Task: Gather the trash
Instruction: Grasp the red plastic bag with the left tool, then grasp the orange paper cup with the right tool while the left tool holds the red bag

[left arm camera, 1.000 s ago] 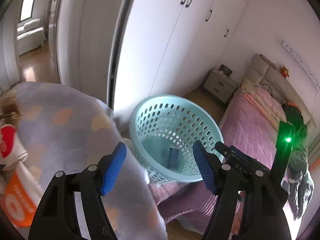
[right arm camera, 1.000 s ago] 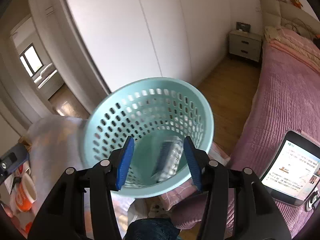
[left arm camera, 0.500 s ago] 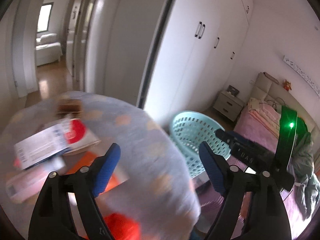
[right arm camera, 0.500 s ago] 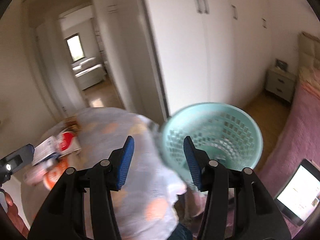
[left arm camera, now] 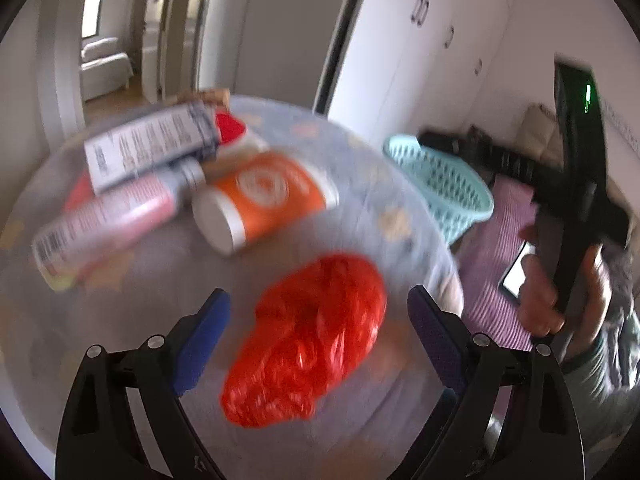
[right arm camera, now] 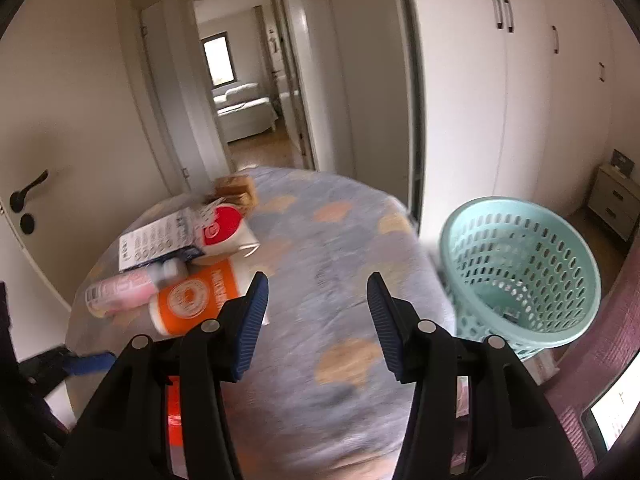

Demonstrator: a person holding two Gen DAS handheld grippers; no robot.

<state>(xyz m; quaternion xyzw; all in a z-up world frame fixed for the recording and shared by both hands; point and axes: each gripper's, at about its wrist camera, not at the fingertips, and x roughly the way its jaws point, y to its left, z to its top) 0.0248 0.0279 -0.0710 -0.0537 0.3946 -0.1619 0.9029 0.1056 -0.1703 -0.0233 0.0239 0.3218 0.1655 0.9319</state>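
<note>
A crumpled red plastic bag (left arm camera: 312,336) lies on the round table's patterned cloth (left arm camera: 360,184), between the open fingers of my left gripper (left arm camera: 318,324), which is empty. Behind it lie an orange-and-white cup (left arm camera: 260,200), a pink tube (left arm camera: 108,220) and a white-blue box (left arm camera: 152,144). My right gripper (right arm camera: 316,308) is open and empty above the table (right arm camera: 320,240); the cup (right arm camera: 192,300), tube (right arm camera: 120,288) and box (right arm camera: 168,240) lie to its left. The teal basket (right arm camera: 520,272) stands right of the table, also in the left wrist view (left arm camera: 444,184).
A small brown box (right arm camera: 234,190) sits at the table's far edge. White wardrobes (right arm camera: 500,100) and a doorway (right arm camera: 240,80) stand behind. A pink bed (left arm camera: 504,240) with a tablet (left arm camera: 516,272) lies right. My right hand's gripper body (left arm camera: 580,184) crosses the left wrist view.
Both grippers swung left from the basket to over the table. The red bag now lies between my left fingers; the basket has moved to the right edge of both views.
</note>
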